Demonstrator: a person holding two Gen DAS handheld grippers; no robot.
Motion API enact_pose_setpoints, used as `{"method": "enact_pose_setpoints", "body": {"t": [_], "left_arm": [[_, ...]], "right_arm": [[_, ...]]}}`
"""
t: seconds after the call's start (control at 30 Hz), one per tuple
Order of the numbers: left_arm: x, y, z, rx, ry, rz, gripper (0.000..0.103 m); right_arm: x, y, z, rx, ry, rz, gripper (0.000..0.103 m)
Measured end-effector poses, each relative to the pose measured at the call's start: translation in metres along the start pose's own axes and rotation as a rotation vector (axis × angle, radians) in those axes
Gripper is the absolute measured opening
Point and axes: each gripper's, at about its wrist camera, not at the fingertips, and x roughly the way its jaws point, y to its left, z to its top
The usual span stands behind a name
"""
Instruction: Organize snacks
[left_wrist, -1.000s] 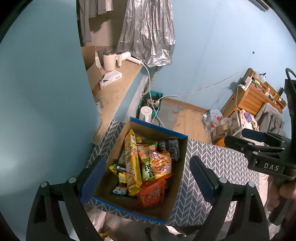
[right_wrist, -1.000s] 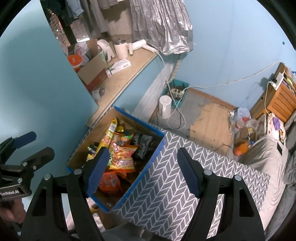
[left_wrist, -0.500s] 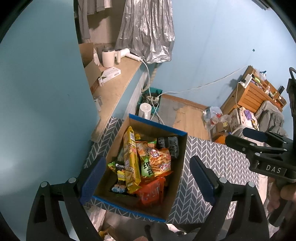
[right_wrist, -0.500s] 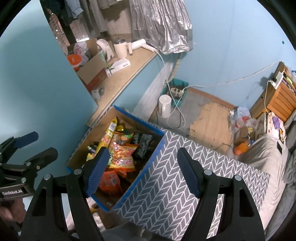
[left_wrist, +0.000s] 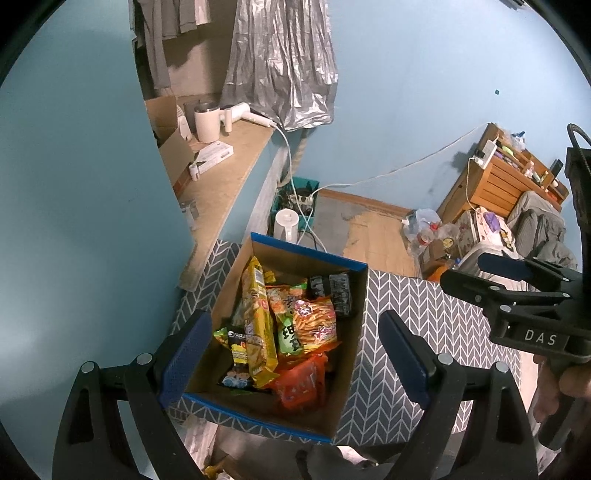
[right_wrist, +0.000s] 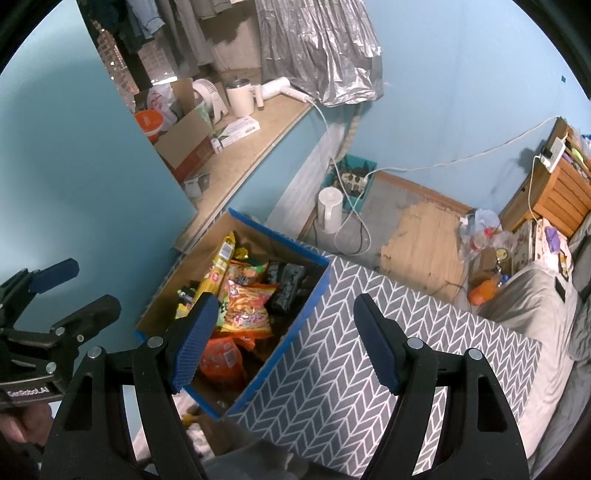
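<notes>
— What sits in the cardboard box (right_wrist: 184, 284)?

— Snack packets: a long yellow pack (right_wrist: 218, 267) by its left wall, an orange chips bag (right_wrist: 245, 312) in the middle, black packets (right_wrist: 286, 286) toward the far right corner.

— And the grippers?

— The right gripper (right_wrist: 284, 343) hovers above the box's near right edge, jaws spread, empty. The left gripper (right_wrist: 59, 288) hangs left of the box, also parted.

— What carries the box?

— A chevron-patterned surface (right_wrist: 388, 325).

The snack box (left_wrist: 354, 332) hides its own floor under the heaped packets, and the print on the dark packet (left_wrist: 330, 290) at its far end is too small to read. The left hand-held gripper (left_wrist: 291, 354) covers the box's near corners. The right hand-held gripper (left_wrist: 491, 273) runs off the picture's right edge. Items on the wooden shelf (left_wrist: 498, 177) are too small to tell.
</notes>
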Motion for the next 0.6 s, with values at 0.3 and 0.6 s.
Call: {"method": "enact_pose_setpoints", "body": {"t": [0.3,0.6], "left_arm": [[-0.0021,-0.0009,-0.0012,-0.002,0.004,-0.013,0.092],[-0.0061,-0.0038,-0.006,-0.004,0.003,-0.022,0.092]], "right_arm": [[-0.0014,0.0007,-0.0032,0.009,0.003,0.003,0.075],[-0.0015,0.0009,-0.0027,0.012,0.002,0.008,0.075]]}}
